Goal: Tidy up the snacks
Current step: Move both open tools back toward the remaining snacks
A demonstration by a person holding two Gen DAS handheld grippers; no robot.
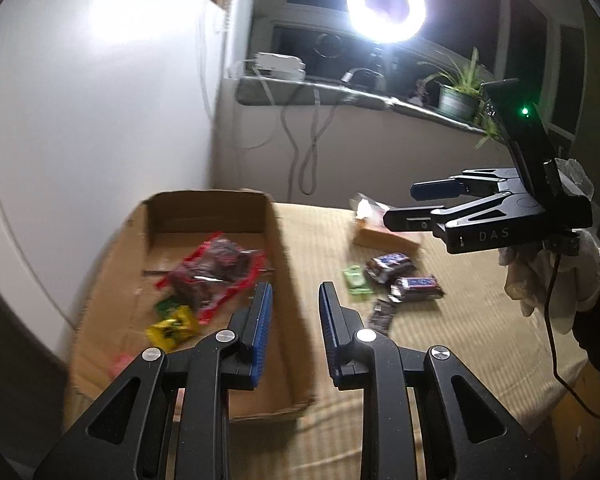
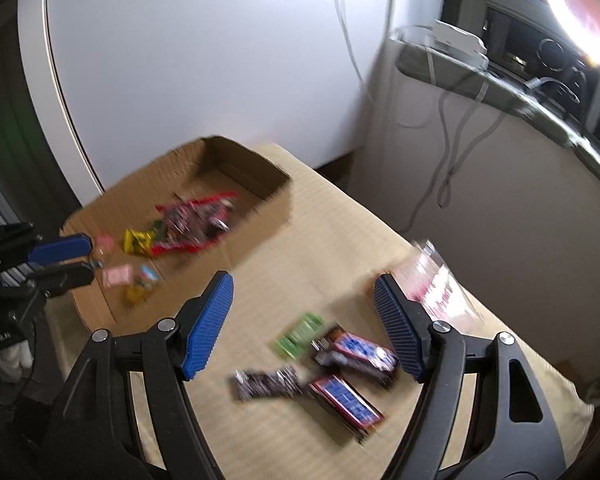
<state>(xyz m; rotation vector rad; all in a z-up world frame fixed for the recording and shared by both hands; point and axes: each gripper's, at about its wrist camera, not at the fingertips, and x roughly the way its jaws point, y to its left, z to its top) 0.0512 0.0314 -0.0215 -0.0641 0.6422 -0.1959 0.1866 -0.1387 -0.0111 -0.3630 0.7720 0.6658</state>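
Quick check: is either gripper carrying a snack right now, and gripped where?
Nothing is held. The left gripper has only a narrow empty gap above the brown cardboard box; the right gripper is wide open and empty.

one open brown cardboard box (image 2: 260,168), two blue-labelled dark chocolate bars (image 2: 356,350), one flat green packet (image 2: 300,334), one black speckled wrapper (image 2: 266,384).

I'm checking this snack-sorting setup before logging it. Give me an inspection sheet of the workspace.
Surface: tan ribbed mat covering the table.
Job's things: cardboard box holding a red-edged snack bag, yellow packet and pink packets; on the mat, green packet, three dark candy bars and a clear bag.
Clutter: nothing seen.
Grippers: left gripper narrowly open, empty; right gripper wide open, empty, over the bars.
Cables: white cables hanging from the windowsill.
Surroundings: ring light, potted plant, white wall.
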